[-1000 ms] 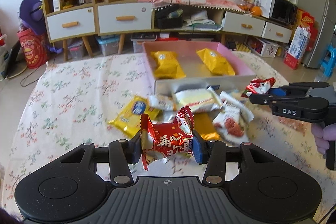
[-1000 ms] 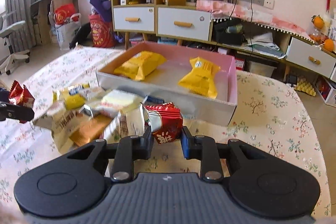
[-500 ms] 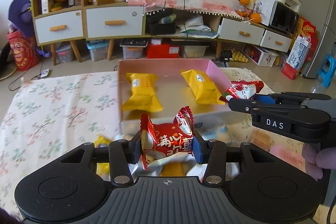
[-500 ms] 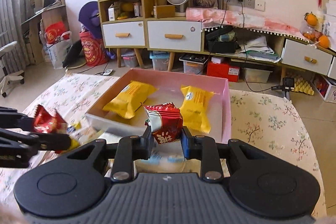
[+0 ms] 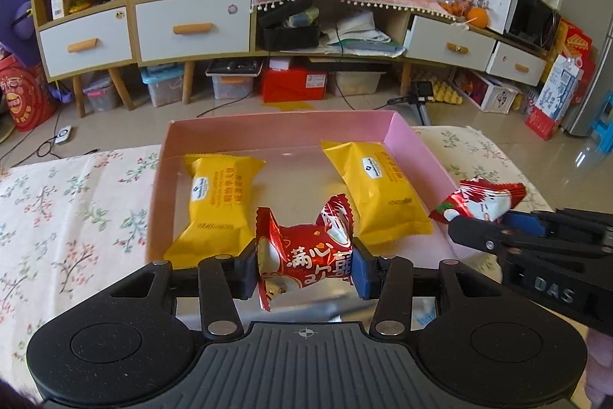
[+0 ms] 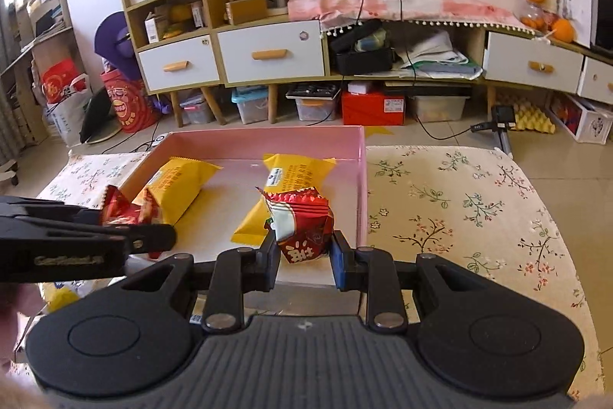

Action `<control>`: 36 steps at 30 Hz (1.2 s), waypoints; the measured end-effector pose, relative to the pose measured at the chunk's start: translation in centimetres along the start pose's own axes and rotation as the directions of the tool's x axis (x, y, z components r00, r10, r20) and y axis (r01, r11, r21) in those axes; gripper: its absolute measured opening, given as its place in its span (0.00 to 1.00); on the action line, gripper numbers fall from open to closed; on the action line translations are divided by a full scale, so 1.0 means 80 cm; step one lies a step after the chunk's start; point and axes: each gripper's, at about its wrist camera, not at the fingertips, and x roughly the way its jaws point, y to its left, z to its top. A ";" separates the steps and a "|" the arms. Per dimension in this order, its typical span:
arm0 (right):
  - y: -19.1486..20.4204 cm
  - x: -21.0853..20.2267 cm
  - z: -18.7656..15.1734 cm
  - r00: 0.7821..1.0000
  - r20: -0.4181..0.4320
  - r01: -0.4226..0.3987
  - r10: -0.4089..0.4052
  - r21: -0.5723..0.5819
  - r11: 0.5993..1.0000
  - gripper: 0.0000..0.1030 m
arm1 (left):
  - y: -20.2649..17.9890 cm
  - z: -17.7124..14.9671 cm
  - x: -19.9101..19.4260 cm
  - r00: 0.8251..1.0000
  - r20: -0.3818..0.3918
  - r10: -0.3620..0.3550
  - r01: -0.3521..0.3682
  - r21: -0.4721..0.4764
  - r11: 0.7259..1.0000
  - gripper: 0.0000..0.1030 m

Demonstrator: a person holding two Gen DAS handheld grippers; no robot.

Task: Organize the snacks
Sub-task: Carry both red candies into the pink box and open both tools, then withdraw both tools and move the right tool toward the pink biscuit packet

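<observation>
My left gripper [image 5: 304, 269] is shut on a red foil candy packet [image 5: 306, 252] and holds it over the near edge of the pink box [image 5: 417, 148]. My right gripper [image 6: 302, 255] is shut on a red and white snack packet [image 6: 302, 221], also above the box's near edge; it shows at the right of the left wrist view [image 5: 482, 204]. Two yellow packets lie in the box, one on the left [image 5: 218, 194] and one on the right [image 5: 377, 190].
The box stands on a floral tablecloth [image 6: 452, 209]. A low cabinet with white drawers [image 5: 191, 29] lines the far wall, with storage bins on the floor below. A bit of a yellow packet [image 6: 61, 298] shows on the table under the left gripper.
Both grippers have moved forward and up from the pile of loose snacks to over the pink box, each still holding its red packet. The pile has dropped out of view.
</observation>
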 end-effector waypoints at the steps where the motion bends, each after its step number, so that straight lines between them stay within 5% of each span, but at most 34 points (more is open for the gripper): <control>1: 0.000 0.001 0.000 1.000 0.002 -0.005 0.005 0.005 1.000 0.24 | -0.001 0.001 0.004 1.000 -0.002 0.006 -0.006 0.002 1.000 0.43; 10: -0.004 0.009 -0.002 1.000 -0.024 0.011 -0.010 0.027 1.000 0.29 | 0.000 0.005 0.021 1.000 0.005 0.024 -0.024 -0.005 1.000 0.51; 16: -0.007 -0.003 0.000 1.000 0.000 0.022 -0.022 0.036 0.999 0.54 | 0.002 -0.001 0.010 0.999 0.006 0.039 -0.039 -0.001 0.999 0.66; 36: -0.005 -0.069 -0.004 0.999 0.017 0.028 -0.028 -0.046 0.999 0.84 | 0.000 -0.056 -0.082 0.999 -0.023 0.042 -0.041 0.038 0.998 0.90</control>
